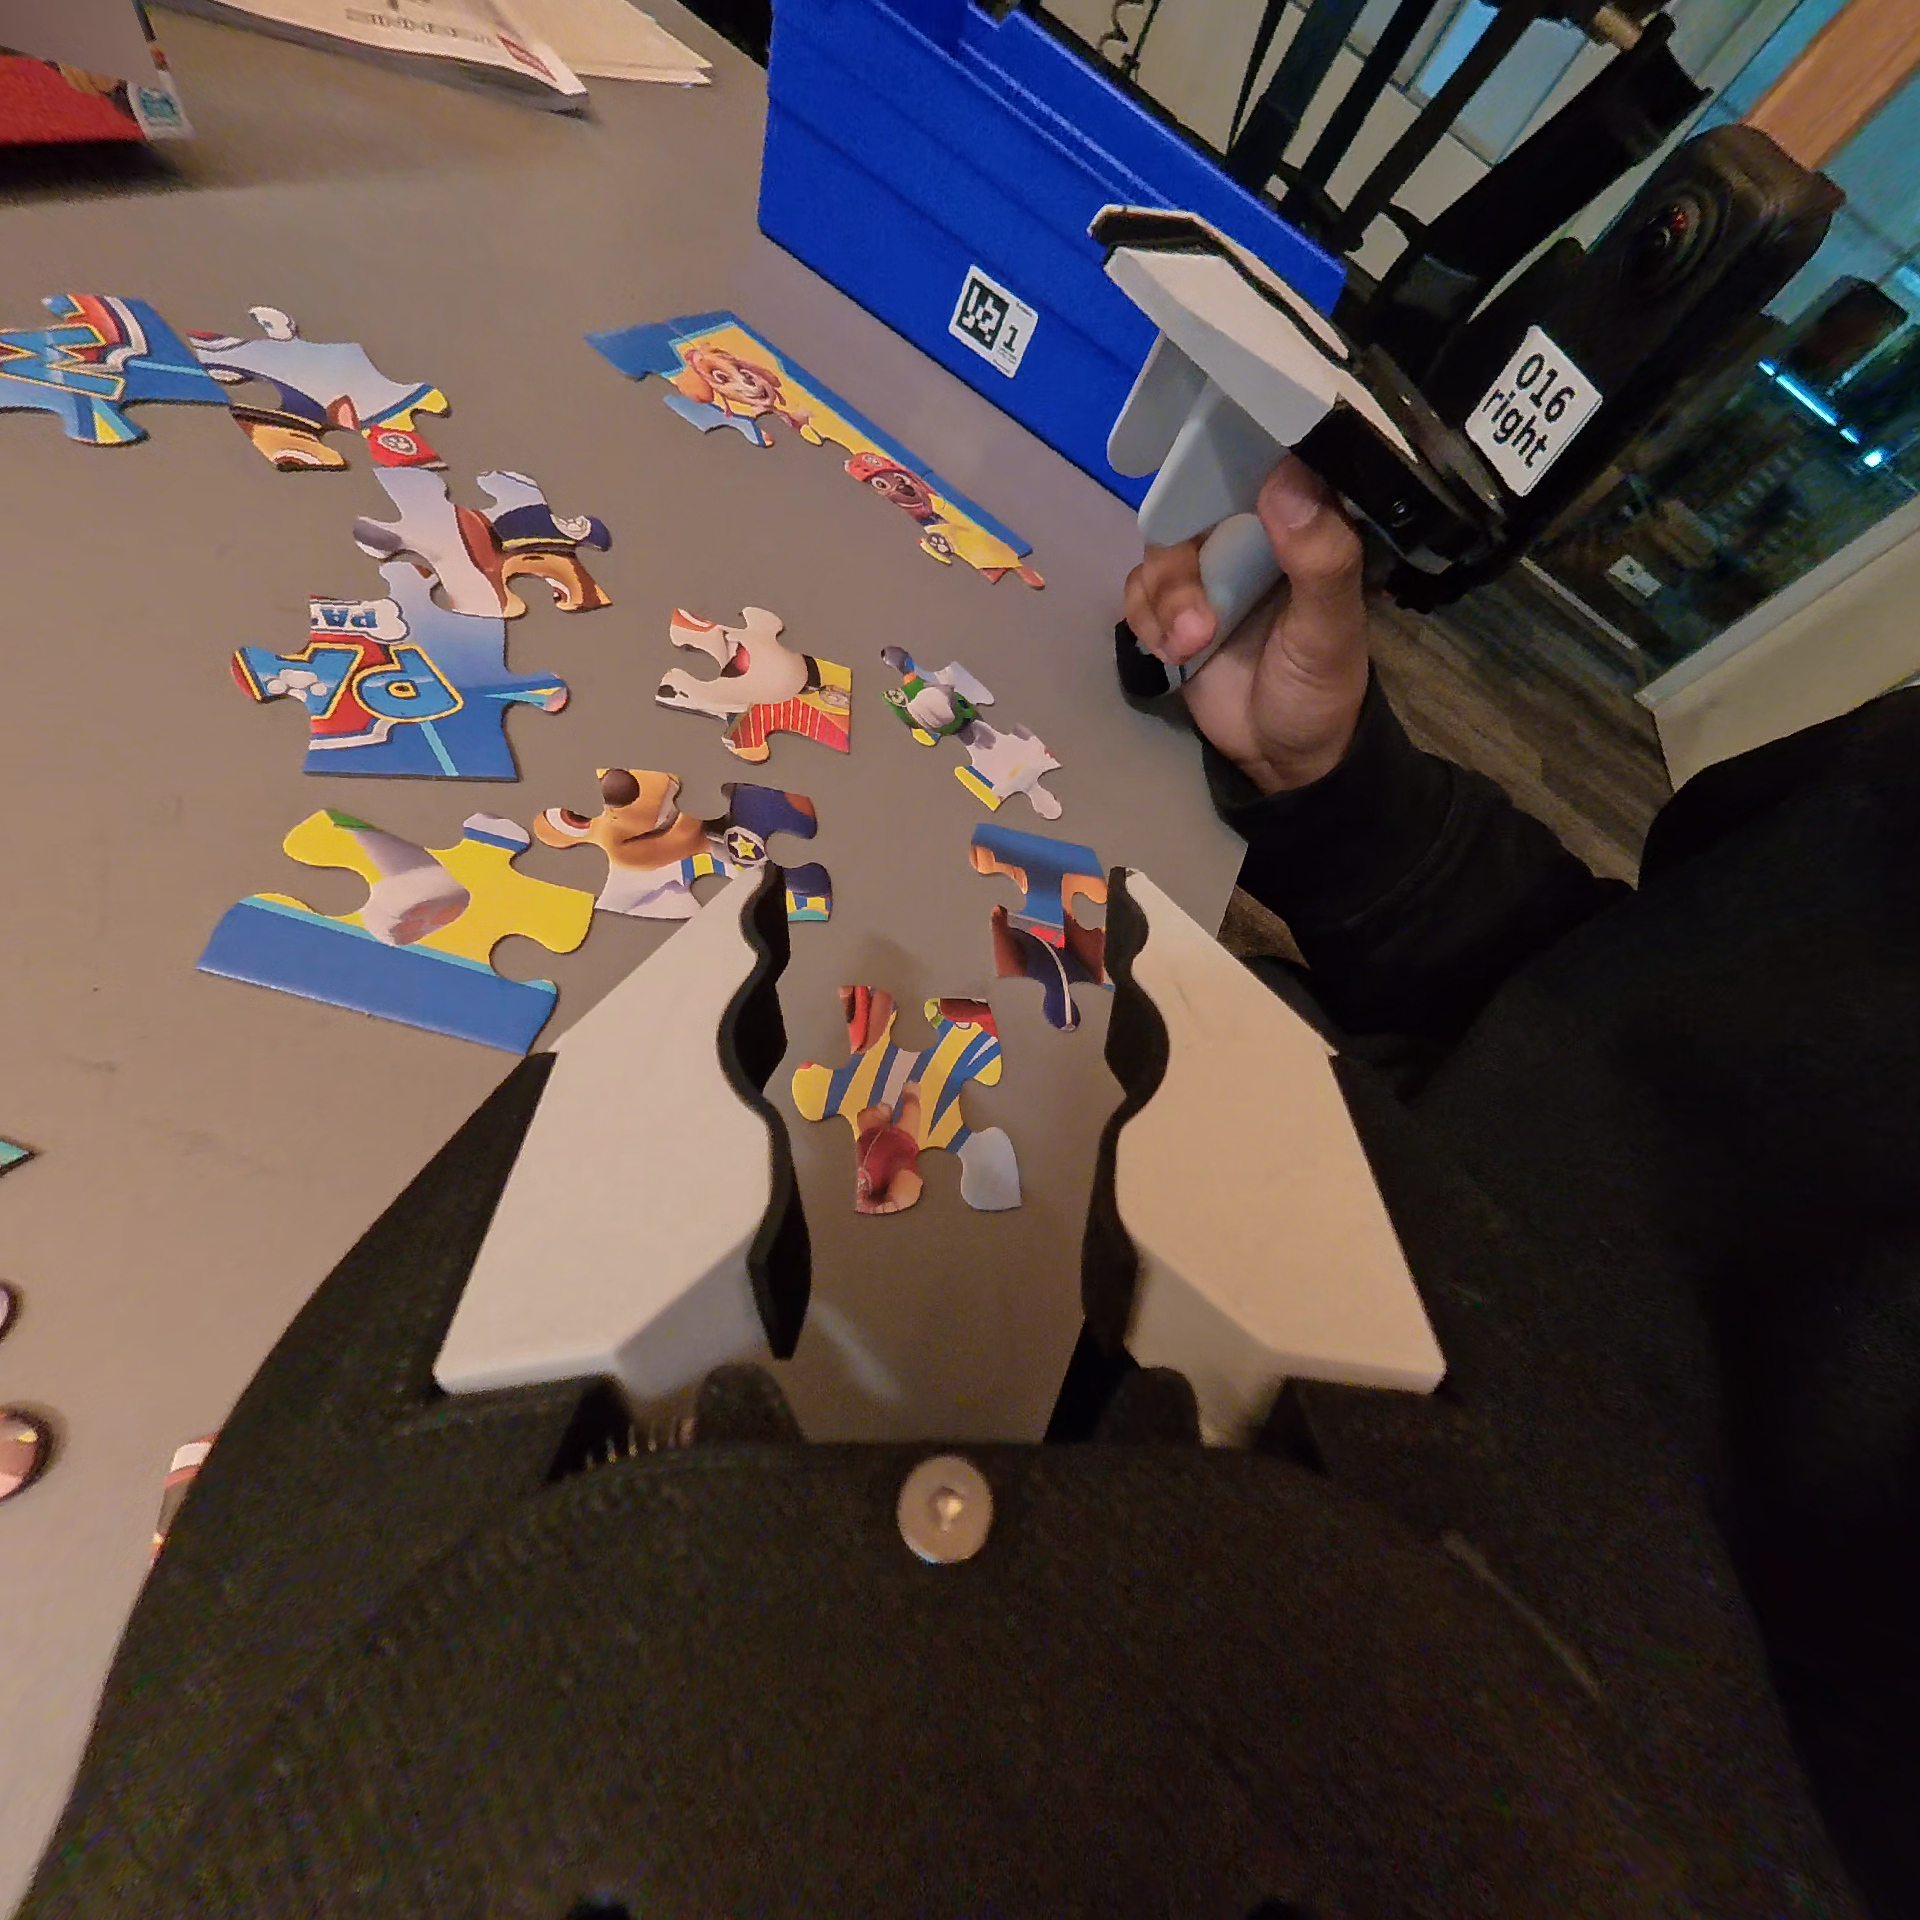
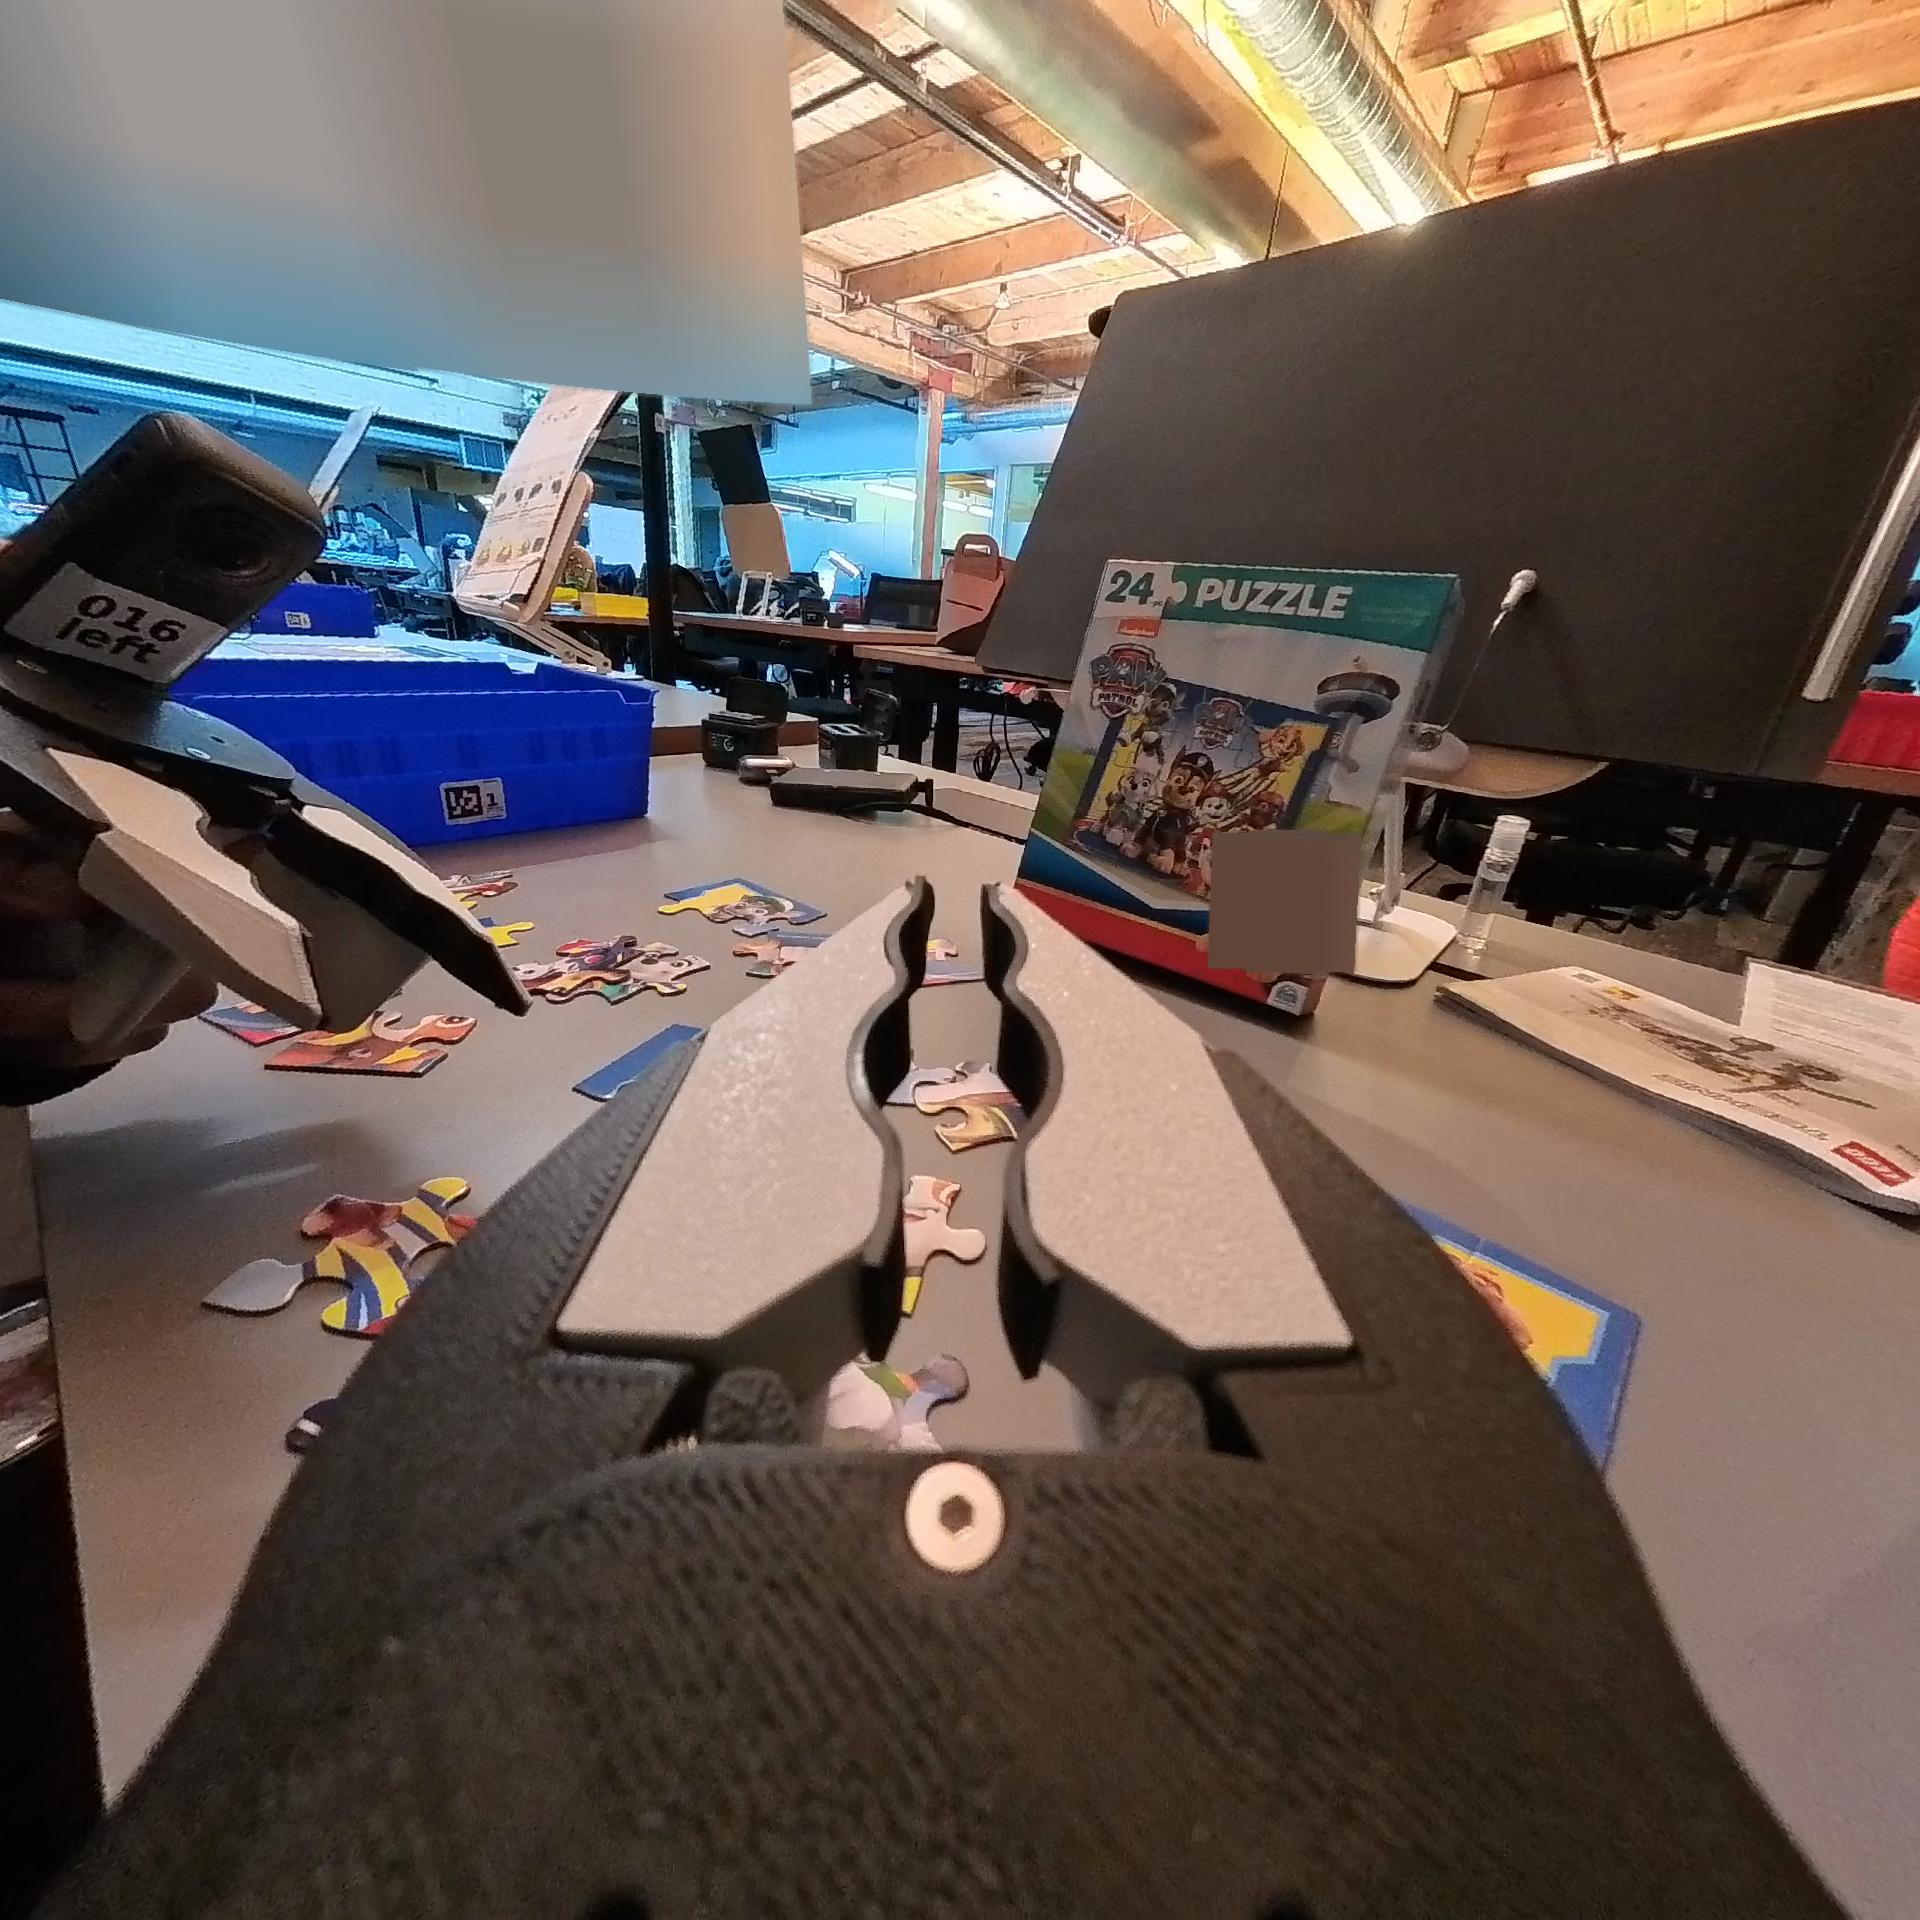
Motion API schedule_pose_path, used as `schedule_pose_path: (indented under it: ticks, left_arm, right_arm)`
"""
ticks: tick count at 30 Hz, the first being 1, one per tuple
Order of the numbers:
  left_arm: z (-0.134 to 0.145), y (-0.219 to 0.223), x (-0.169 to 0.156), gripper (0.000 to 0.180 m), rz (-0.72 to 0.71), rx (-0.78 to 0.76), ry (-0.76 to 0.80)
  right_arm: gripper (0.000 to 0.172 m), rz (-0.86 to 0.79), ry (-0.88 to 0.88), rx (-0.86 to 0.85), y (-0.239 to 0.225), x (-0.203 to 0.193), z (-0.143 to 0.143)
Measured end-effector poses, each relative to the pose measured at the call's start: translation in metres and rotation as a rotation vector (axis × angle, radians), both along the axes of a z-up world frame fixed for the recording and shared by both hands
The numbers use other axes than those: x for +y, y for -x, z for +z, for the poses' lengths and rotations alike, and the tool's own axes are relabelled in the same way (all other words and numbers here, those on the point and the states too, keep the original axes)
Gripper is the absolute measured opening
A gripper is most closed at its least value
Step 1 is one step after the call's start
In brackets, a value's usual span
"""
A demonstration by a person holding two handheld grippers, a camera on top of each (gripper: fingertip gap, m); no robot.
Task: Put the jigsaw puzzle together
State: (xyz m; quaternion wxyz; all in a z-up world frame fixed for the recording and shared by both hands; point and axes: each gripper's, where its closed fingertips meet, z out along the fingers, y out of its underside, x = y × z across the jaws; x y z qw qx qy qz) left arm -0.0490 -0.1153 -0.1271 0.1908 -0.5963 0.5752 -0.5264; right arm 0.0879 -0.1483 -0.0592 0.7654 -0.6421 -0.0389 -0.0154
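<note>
Evidently the left gripper [image 1: 940, 883] hovers wide and empty over a striped puzzle piece [image 1: 914, 1091] lying flat on the grey table [image 1: 623, 208], well apart from the raised right gripper [image 2: 954, 888], whose jaws stand narrow and empty.

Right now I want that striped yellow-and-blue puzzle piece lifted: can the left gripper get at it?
Probably yes: the left gripper hangs open above the striped piece, which lies alone on bare table, nothing covering it.
</note>
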Motion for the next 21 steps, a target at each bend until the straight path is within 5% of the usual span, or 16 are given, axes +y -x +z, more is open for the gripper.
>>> schedule_pose_path:
  ticks: [21]
  left_arm:
    - [0.0033,0.0000,0.0015,0.057,0.003,-0.020,0.001]
  right_arm:
    - [0.008,0.028,0.003,-0.011,0.0054,0.0023,0.0006]
